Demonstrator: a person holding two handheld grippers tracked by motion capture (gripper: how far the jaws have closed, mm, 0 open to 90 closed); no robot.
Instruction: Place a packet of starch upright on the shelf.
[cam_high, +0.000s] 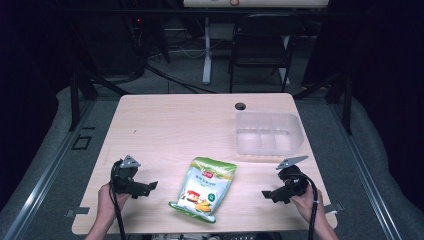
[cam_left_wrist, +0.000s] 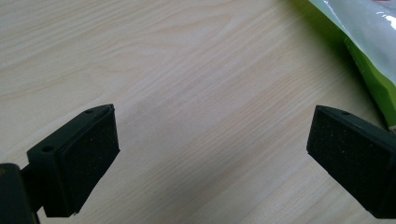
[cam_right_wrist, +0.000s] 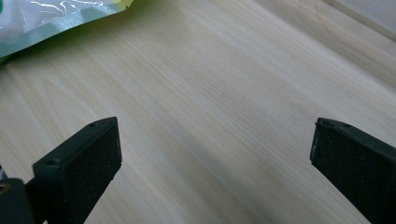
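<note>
A green and white snack bag (cam_high: 204, 188) lies flat near the front middle of the wooden table (cam_high: 175, 125). My left gripper (cam_high: 148, 188) rests low at the bag's left, jaws open and pointing toward it, nothing between them. In the left gripper view the gripper (cam_left_wrist: 212, 144) frames bare wood, with the bag's edge (cam_left_wrist: 369, 51) at the upper right. My right gripper (cam_high: 268, 195) sits at the bag's right, also open and empty. The right gripper view has the gripper (cam_right_wrist: 215, 149) over bare wood and the bag's corner (cam_right_wrist: 51, 18) at the upper left.
A clear plastic container (cam_high: 268, 132) with compartments stands at the table's right, behind my right gripper. A round cable hole (cam_high: 240, 106) is near the far edge. A dark chair (cam_high: 260, 45) and a table leg (cam_high: 206, 50) stand beyond the table.
</note>
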